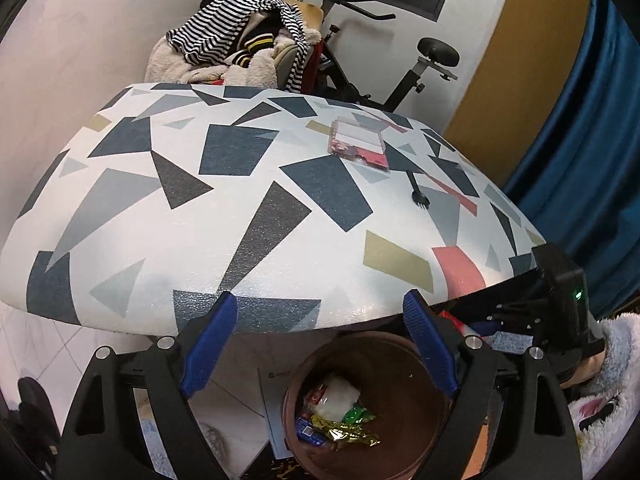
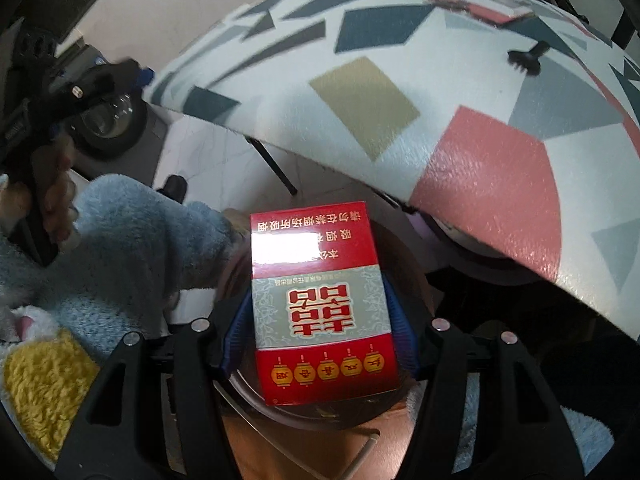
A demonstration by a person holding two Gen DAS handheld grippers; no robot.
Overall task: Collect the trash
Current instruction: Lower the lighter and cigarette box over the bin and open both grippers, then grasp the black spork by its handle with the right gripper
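red cigarette box [image 2: 320, 300] pinched between right jaws over brown bin [image 1: 372, 404]; left jaws spread, empty

The left wrist view looks forward from just off the near edge of the tabletop [image 1: 240, 208], slightly above it, taking in the whole patterned surface and a brown bin [image 1: 400, 392] directly below. The right wrist view sits lower and closer, beneath the same edge, facing up along it. Both views share the tabletop, a black fork [image 1: 418, 194] [image 2: 526, 58] and the bin.
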